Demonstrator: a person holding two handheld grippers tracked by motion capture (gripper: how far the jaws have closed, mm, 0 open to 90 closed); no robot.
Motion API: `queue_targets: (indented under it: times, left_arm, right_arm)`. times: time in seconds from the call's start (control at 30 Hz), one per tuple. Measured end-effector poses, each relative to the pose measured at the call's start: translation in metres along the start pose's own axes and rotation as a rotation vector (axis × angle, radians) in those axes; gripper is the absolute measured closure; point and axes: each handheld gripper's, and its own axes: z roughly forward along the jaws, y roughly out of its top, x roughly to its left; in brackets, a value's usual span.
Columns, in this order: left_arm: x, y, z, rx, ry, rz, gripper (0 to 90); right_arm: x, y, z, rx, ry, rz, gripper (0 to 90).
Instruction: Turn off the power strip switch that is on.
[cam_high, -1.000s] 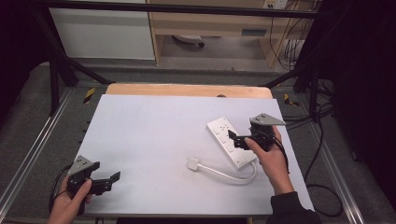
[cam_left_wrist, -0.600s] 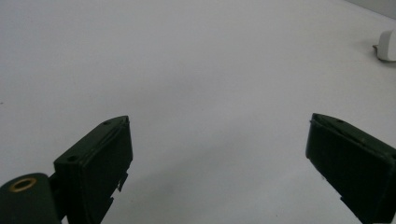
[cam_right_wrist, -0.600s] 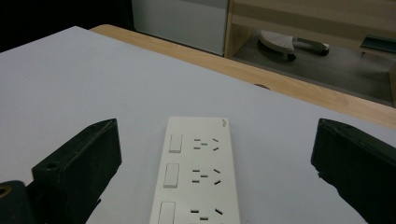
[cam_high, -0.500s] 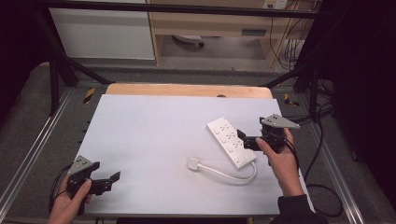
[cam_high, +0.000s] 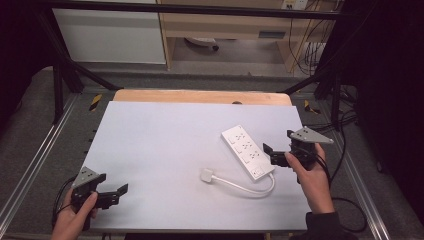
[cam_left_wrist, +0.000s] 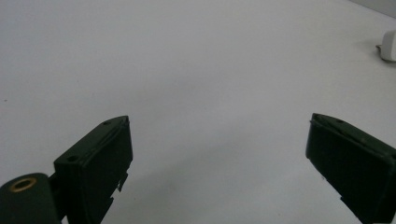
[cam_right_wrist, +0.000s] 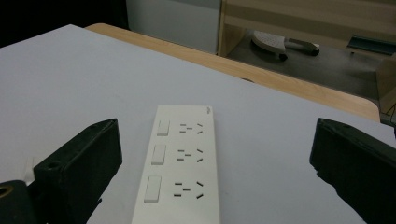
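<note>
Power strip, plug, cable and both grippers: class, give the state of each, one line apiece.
Power strip: lying flat on the table, sockets up, nothing plugged in.
Plug: lying loose on the table, unplugged.
Cable: slack, curving from plug to strip.
Left gripper: open, holding nothing.
Right gripper: open, beside the strip, holding nothing.

A white power strip (cam_high: 248, 152) lies flat on the bench, face up, right of centre, its long axis running from 11 o'clock to 5 o'clock. Three switches each sit beside a socket group. From its near end a white cable (cam_high: 250, 187) curves toward 9 o'clock, ending in a white plug (cam_high: 207, 175) resting on the bench.
</note>
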Motion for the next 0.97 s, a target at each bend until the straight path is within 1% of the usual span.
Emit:
queue_targets:
  times: [0.13,0.23,0.33,0.4,0.57,0.6,0.7,0.8,0.83,0.87,0.9,0.93,0.97]
  left_arm:
    - [0.000,0.000,0.000,0.000,0.001,-0.001,7.2]
    - [0.000,0.000,0.000,-0.003,0.003,-0.002,7.2]
    - [0.002,0.000,-0.001,-0.007,0.010,-0.009,7.2]
    - [0.002,0.000,-0.002,-0.004,0.010,-0.007,7.2]
    - [0.001,0.000,-0.001,-0.001,0.005,-0.003,7.2]
    - [0.001,0.000,-0.002,-0.002,0.005,-0.003,7.2]
    - [0.002,0.000,-0.002,-0.001,0.006,-0.003,7.2]
    - [0.001,0.000,-0.002,0.000,0.002,-0.002,7.2]
    - [0.001,0.000,-0.002,0.000,0.002,-0.001,7.2]
    - [0.001,0.000,-0.002,0.000,0.002,-0.001,7.2]
    - [0.001,0.000,-0.002,-0.001,0.002,-0.001,7.2]
    - [0.001,0.000,-0.002,-0.002,0.003,-0.002,7.2]
    - [0.001,0.000,-0.001,-0.002,0.003,-0.003,7.2]
  right_arm:
    - [-0.004,-0.008,-0.004,0.006,-0.015,0.008,3.0]
    - [-0.009,-0.018,-0.007,0.002,-0.022,0.034,3.3]
    - [-0.016,-0.032,-0.009,0.001,-0.021,0.067,4.2]
    - [-0.020,-0.042,-0.010,0.007,-0.028,0.076,4.4]
    - [-0.023,-0.063,-0.011,0.036,-0.048,0.102,5.4]
    - [-0.023,-0.068,-0.011,0.045,-0.047,0.111,5.4]
    - [-0.025,-0.083,-0.008,0.103,-0.056,0.098,5.6]
    - [-0.024,-0.095,-0.003,0.177,-0.051,0.067,5.5]
    - [-0.023,-0.098,-0.002,0.202,-0.059,0.052,5.6]
    - [-0.023,-0.101,-0.001,0.220,-0.064,0.047,5.7]
    - [-0.024,-0.102,-0.001,0.228,-0.064,0.041,5.5]
    - [-0.025,-0.102,-0.002,0.228,-0.068,0.046,5.3]
    - [-0.027,-0.102,-0.002,0.221,-0.078,0.061,5.3]
